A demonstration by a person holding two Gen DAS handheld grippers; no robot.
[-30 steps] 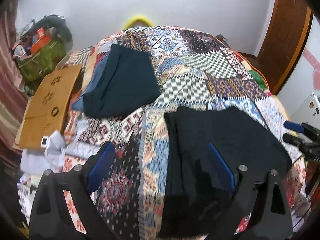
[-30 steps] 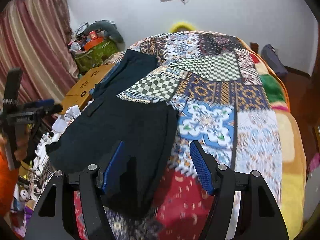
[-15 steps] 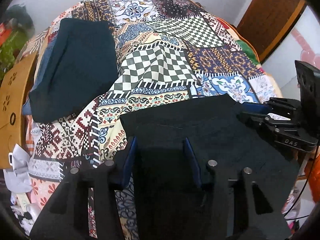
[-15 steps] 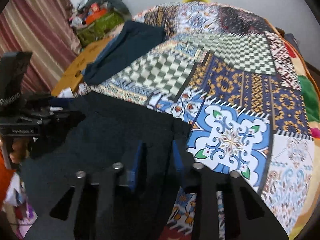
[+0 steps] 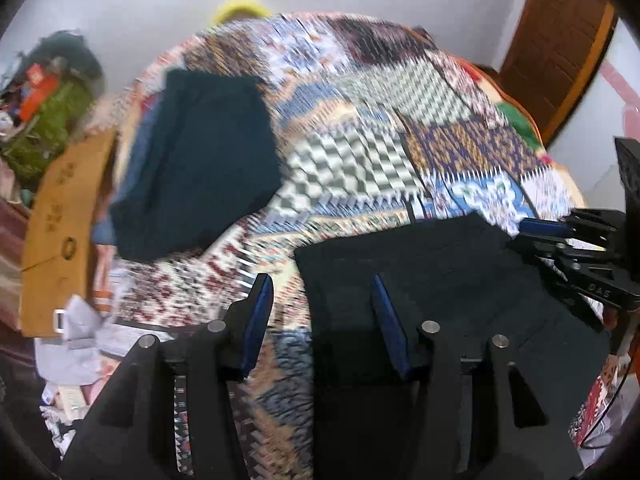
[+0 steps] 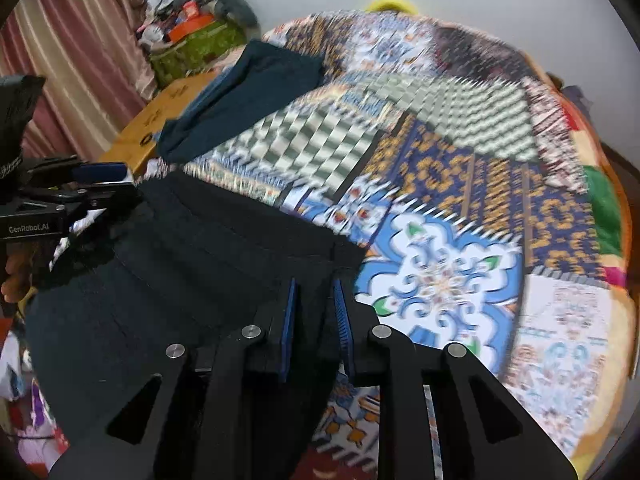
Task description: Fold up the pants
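Black pants (image 5: 440, 280) lie folded on the patchwork quilt; they also show in the right wrist view (image 6: 192, 272). My left gripper (image 5: 320, 292) is open over the pants' left edge, holding nothing. My right gripper (image 6: 314, 300) is nearly closed, its blue pads (image 6: 289, 312) pinching the pants' right edge. The right gripper shows at the right of the left wrist view (image 5: 576, 248), and the left gripper at the left of the right wrist view (image 6: 80, 192).
A dark teal folded garment (image 5: 200, 168) lies further back on the quilt (image 5: 400, 120). A wooden board (image 5: 60, 220) and white papers (image 5: 72, 332) sit at the left bed edge. A green bag (image 6: 192, 48) and curtain (image 6: 72, 40) stand beyond. A wooden door (image 5: 560, 40) is back right.
My left gripper has opened, let go of the pants and shifted left off the cloth. My right gripper stays closed on the pants' edge. Both views are blurred by motion.
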